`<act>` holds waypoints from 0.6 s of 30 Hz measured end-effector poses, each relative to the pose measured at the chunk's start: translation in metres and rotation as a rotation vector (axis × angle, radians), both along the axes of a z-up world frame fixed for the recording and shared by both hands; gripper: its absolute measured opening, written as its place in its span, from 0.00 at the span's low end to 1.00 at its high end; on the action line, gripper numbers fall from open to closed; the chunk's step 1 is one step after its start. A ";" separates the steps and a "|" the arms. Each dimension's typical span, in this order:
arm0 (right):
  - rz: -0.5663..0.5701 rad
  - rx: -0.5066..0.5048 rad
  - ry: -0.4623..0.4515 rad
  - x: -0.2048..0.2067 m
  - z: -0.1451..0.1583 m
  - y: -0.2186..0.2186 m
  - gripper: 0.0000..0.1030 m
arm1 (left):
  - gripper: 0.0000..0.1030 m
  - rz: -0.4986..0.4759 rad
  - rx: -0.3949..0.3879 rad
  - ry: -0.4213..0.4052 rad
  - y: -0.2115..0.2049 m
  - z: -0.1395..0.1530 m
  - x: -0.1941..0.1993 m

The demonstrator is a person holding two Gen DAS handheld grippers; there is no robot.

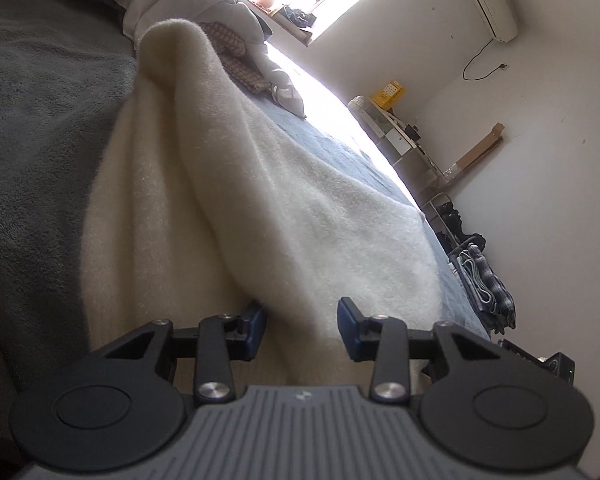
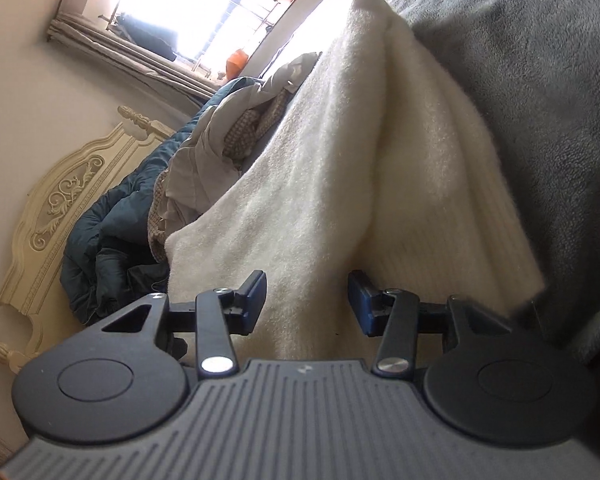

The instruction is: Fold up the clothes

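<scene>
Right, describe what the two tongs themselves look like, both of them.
Both look alike. The left tongs and right tongs each have a grey ribbed body, two round black discs at the sides, black link arms with silver screw heads, and dark blue pads on the fingertips. No cables, sleeves or hands show.

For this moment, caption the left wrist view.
Open left gripper over a cream sweater on a grey blanket.
</scene>
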State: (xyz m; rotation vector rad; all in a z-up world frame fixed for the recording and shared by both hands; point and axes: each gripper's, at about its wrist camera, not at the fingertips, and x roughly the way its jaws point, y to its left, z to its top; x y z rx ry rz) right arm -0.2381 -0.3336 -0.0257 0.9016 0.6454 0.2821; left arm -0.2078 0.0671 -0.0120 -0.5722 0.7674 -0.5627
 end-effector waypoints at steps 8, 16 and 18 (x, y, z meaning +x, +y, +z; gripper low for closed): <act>-0.018 -0.052 -0.006 -0.002 0.004 0.007 0.12 | 0.10 0.026 -0.018 -0.031 0.004 0.003 -0.008; -0.018 -0.108 -0.009 -0.002 0.007 0.009 0.11 | 0.10 0.027 -0.006 -0.028 0.007 -0.001 -0.020; -0.020 -0.106 -0.010 -0.004 0.007 0.008 0.11 | 0.10 0.027 0.007 -0.031 0.006 -0.004 -0.022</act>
